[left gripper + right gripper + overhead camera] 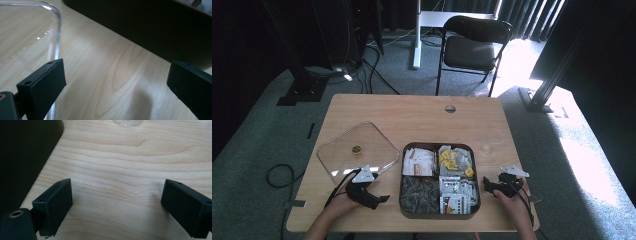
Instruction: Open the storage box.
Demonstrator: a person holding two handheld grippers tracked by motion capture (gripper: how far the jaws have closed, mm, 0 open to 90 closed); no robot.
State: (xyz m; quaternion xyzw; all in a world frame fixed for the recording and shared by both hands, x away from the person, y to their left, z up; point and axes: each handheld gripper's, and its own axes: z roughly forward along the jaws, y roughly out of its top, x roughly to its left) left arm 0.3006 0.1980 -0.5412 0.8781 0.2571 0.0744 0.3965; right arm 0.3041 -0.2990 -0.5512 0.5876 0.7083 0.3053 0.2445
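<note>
Both sets of jaws apart, empty — left gripper [371, 196] beside clear square plastic lid [357, 148], right gripper [493, 185] beside dark compartmented sachet tray [437, 214]. Pinch lid rim squarely — it looks slippery.

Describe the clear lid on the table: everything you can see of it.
The clear lid is a rounded-corner square of see-through material, plastic by its look, lying flat on the wooden table just left of the dark compartment tray, apart from it. A small brass-coloured knob sits at its middle. Its raised rim catches light in the left gripper view, where one corner curves past the jaw. The left gripper rests at its near edge, jaws apart, not clamping it.
</note>
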